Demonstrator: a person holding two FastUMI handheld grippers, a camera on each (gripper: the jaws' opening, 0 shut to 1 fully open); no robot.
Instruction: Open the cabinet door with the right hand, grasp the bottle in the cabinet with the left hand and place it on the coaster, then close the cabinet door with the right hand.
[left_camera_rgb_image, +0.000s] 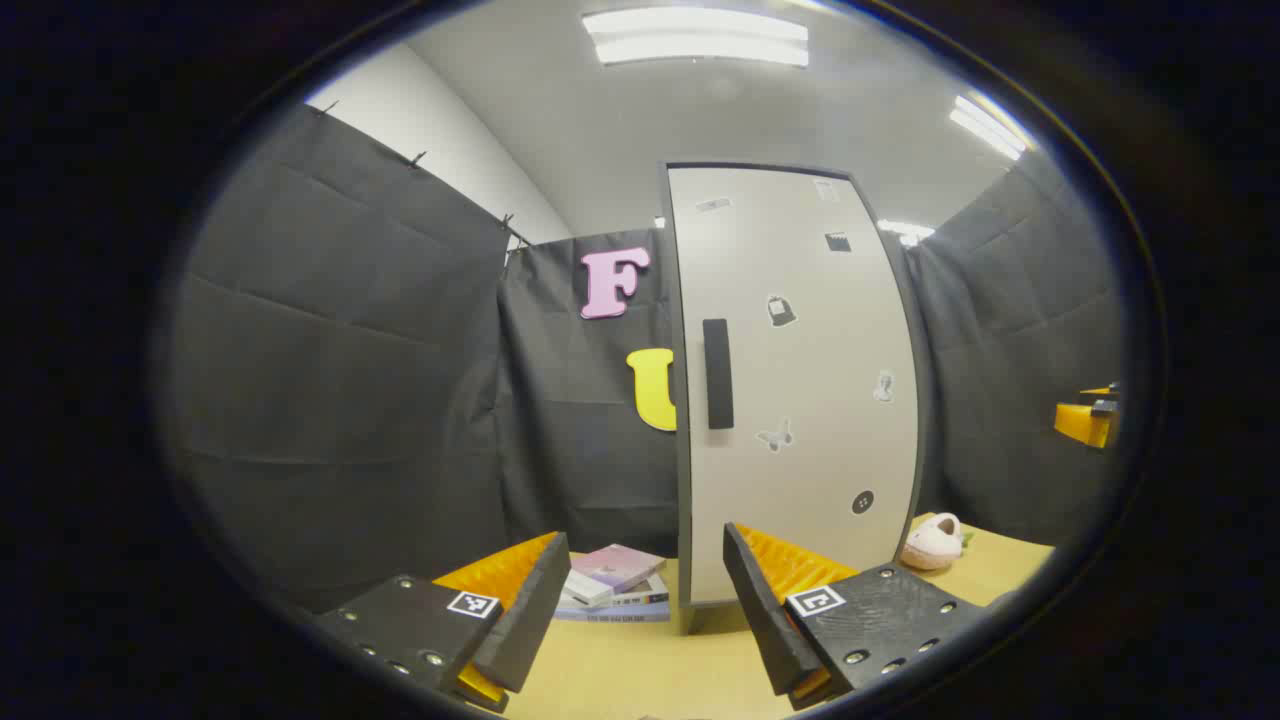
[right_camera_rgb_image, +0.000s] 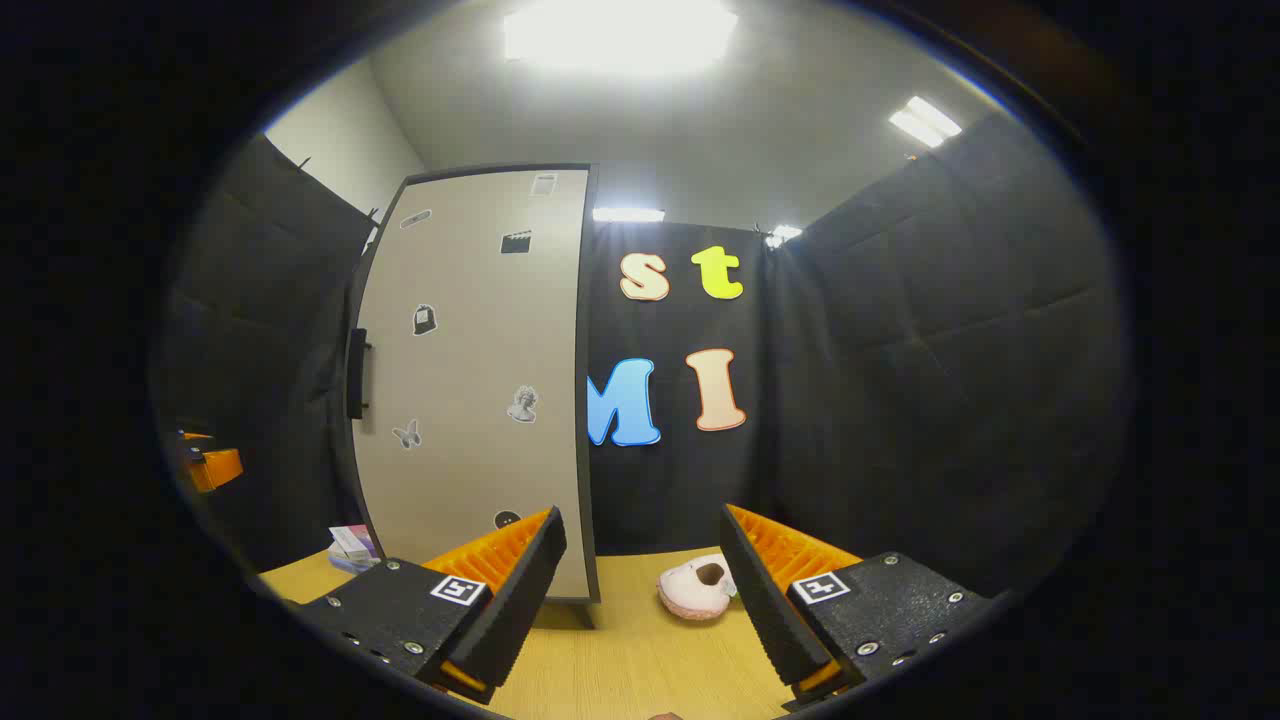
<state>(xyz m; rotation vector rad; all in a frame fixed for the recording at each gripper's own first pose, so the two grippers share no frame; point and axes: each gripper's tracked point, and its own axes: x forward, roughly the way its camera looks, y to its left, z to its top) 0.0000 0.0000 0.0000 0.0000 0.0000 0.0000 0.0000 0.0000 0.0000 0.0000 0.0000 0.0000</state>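
Cabinet door (right_camera_rgb_image: 470, 390) closed; its upright handle (right_camera_rgb_image: 356, 374) runs vertically on the door's left edge, up and left of the right gripper (right_camera_rgb_image: 640, 590), jaws released, empty. Left gripper (left_camera_rgb_image: 645, 600) likewise released. Bottle presumably inside the cabinet, hidden

A tall grey cabinet (left_camera_rgb_image: 800, 380) with its door shut stands at the back of the wooden tabletop (left_camera_rgb_image: 620, 670), stacked books (left_camera_rgb_image: 615, 585) to its left, a pink slipper (left_camera_rgb_image: 932, 543) to its right.
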